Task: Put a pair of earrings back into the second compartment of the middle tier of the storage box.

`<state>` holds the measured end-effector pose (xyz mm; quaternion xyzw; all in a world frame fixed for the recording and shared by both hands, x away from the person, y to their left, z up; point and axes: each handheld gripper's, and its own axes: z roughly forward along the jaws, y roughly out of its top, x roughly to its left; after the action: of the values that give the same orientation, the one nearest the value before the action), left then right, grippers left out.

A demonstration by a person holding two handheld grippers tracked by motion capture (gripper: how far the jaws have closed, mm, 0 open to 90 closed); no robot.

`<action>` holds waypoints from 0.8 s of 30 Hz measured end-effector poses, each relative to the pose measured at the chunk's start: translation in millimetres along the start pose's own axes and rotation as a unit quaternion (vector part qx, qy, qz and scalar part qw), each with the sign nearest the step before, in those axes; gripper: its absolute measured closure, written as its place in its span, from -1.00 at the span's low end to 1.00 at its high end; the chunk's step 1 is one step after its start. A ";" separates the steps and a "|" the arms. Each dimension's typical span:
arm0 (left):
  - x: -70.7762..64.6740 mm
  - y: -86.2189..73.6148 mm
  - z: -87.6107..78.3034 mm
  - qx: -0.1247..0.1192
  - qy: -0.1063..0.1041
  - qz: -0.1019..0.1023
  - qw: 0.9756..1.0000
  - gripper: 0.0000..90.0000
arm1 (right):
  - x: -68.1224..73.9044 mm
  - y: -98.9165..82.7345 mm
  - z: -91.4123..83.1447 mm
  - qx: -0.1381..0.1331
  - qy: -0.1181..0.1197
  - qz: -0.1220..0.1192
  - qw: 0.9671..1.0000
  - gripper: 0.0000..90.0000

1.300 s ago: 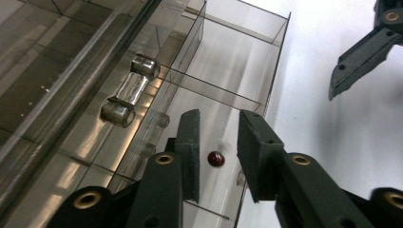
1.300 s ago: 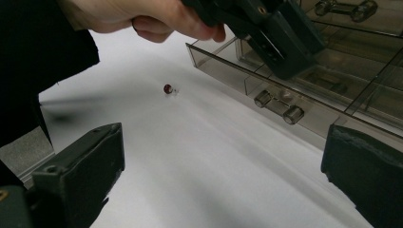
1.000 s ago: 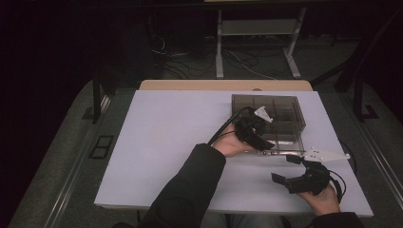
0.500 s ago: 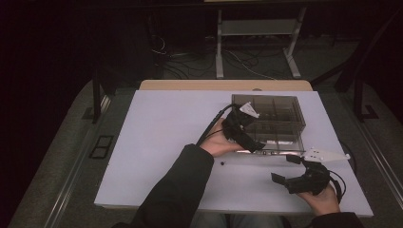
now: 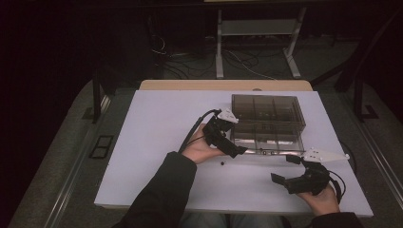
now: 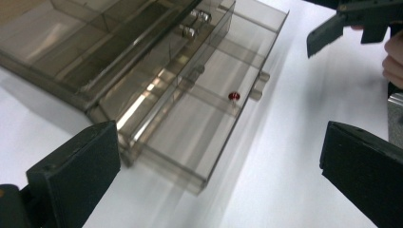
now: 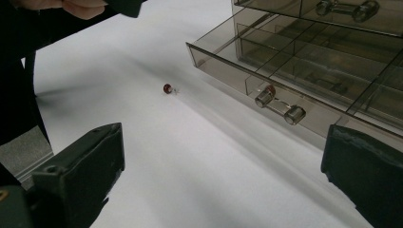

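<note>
Hovering over a white table (image 5: pixel 157 142), the left gripper (image 6: pixel 218 180) stands with its jaws spread wide and nothing between them, having just opened, beside a pulled-out drawer (image 6: pixel 199 118) of a smoky clear plastic organizer box (image 5: pixel 266 121). One small red bead (image 6: pixel 234 96) lies inside that drawer near its knobbed front wall. Another small red bead (image 7: pixel 167 88) rests on the bare table, just off the drawer's corner. Nearer the table's front edge, the right gripper (image 7: pixel 223 175) is likewise released, empty, facing the drawer front.
</note>
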<state>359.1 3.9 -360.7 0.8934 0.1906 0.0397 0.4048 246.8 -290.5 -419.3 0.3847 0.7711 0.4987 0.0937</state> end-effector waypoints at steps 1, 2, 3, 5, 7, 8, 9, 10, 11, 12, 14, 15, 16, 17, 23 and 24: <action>0.2 -2.5 -1.3 0.000 0.002 0.000 1.000 -1.00 | 0.0 0.0 0.0 0.000 0.000 0.001 1.000 -0.99; 0.5 -4.9 -2.7 0.001 0.002 0.000 1.000 -1.00 | 0.0 0.0 0.2 0.000 0.000 0.001 1.000 -0.99; 0.5 -8.1 -4.0 0.000 0.002 -0.003 1.000 -1.00 | 0.0 0.0 0.1 0.000 0.000 0.001 1.000 -0.99; 0.5 -12.3 -6.0 0.000 0.002 -0.004 1.000 -1.00 | 0.1 -0.1 0.0 0.000 0.000 0.001 1.000 -0.99; 0.5 -16.8 -8.0 0.000 0.001 -0.003 1.000 -1.00 | 0.1 -0.2 0.1 0.001 0.000 0.001 1.000 -0.99; 0.0 -19.0 -8.7 -0.001 0.001 -0.005 1.000 -1.00 | 0.3 -0.2 0.0 0.002 0.001 0.003 1.000 -0.99; -0.4 -21.0 -9.3 -0.002 0.001 -0.007 1.000 -1.00 | 0.8 -0.2 -0.1 0.003 0.001 0.005 1.000 -0.99; -0.5 -22.9 -9.9 -0.001 0.001 -0.006 1.000 -1.00 | 0.4 -0.2 0.2 0.002 0.001 0.003 1.000 -0.99; -1.0 -24.9 -10.4 -0.002 0.001 -0.007 1.000 -1.00 | 0.6 -0.2 0.3 0.002 0.001 0.003 1.000 -0.99; -1.4 -26.8 -10.7 -0.001 0.001 -0.008 1.000 -1.00 | 0.7 -0.3 0.3 0.003 0.001 0.003 1.000 -0.99; -2.1 -30.6 -10.6 -0.001 0.002 -0.009 1.000 -1.00 | 0.5 -0.3 0.5 0.002 0.001 0.002 1.000 -0.99; -2.2 -32.5 -10.7 -0.001 0.002 -0.009 1.000 -1.00 | 0.9 -0.3 0.4 0.003 0.002 0.004 1.000 -0.99; -2.2 -34.5 -10.7 -0.001 0.001 -0.010 1.000 -1.00 | 1.0 -0.3 0.2 0.005 0.002 0.005 1.000 -0.99; -2.0 -36.4 -10.7 0.001 0.001 -0.010 1.000 -1.00 | 0.9 -0.4 0.3 0.005 0.002 0.004 1.000 -0.99; -1.4 -46.8 -9.6 0.010 -0.003 -0.013 1.000 -1.00 | 0.4 -0.4 1.0 0.003 0.001 -0.001 1.000 -0.99; -1.6 -48.4 -8.9 0.009 -0.003 -0.016 1.000 -1.00 | 0.4 -0.4 1.0 0.003 0.001 -0.001 1.000 -0.99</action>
<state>340.7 38.7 -390.4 0.8938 0.2043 0.0288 0.3981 246.9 -289.6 -420.0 0.3838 0.7731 0.4964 0.0923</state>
